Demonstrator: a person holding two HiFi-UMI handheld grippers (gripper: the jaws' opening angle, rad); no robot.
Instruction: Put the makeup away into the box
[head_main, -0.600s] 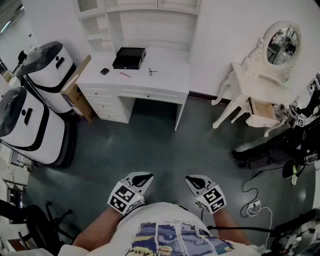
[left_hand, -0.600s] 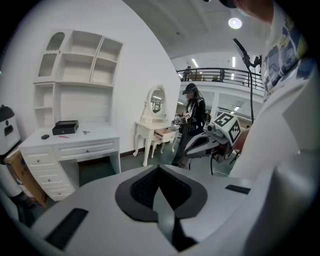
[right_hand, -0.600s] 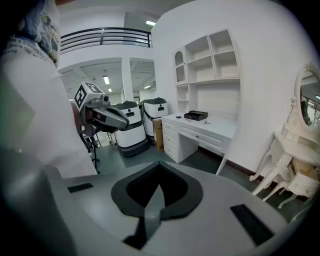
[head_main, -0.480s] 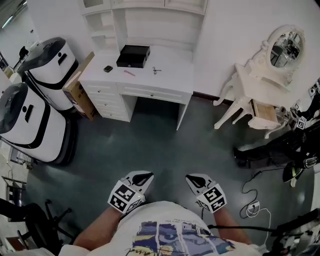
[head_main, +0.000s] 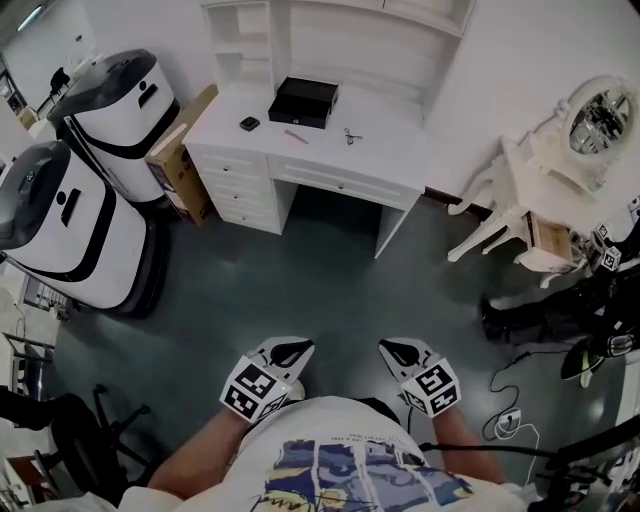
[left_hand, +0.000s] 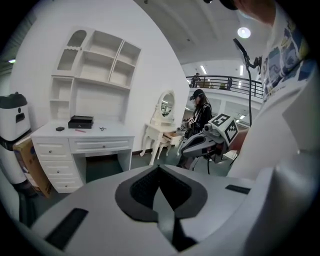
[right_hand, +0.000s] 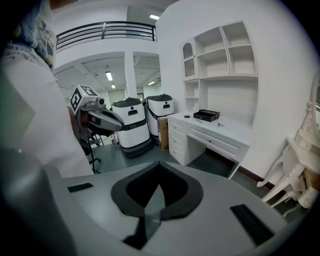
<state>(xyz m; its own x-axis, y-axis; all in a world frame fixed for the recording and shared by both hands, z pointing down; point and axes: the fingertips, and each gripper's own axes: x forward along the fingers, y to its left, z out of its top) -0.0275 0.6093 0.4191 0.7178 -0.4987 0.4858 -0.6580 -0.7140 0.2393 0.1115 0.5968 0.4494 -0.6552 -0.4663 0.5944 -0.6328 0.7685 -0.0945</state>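
A black box (head_main: 303, 101) stands at the back of a white desk (head_main: 390, 135) far ahead, across the floor. In front of it lie a small black compact (head_main: 249, 124), a thin pink stick (head_main: 296, 137) and a small metal tool (head_main: 352, 135). My left gripper (head_main: 288, 352) and right gripper (head_main: 398, 352) are held side by side close to my body, over the dark floor, both shut and empty. The left gripper view shows its pads (left_hand: 150, 187) together, with the box (left_hand: 81, 121) far off. In the right gripper view the pads (right_hand: 167, 192) meet too, and the box (right_hand: 206, 115) sits on the distant desk.
Two white-and-black machines (head_main: 70, 235) and a cardboard carton (head_main: 180, 160) stand left of the desk. A white vanity table with an oval mirror (head_main: 597, 110) is at the right, with a person (head_main: 560, 305) and floor cables (head_main: 505, 400) near it. An office chair (head_main: 75, 440) sits bottom left.
The head view has swung, so the desk and box now sit further right and a little lower in the picture. Both grippers stay shut and side by side.
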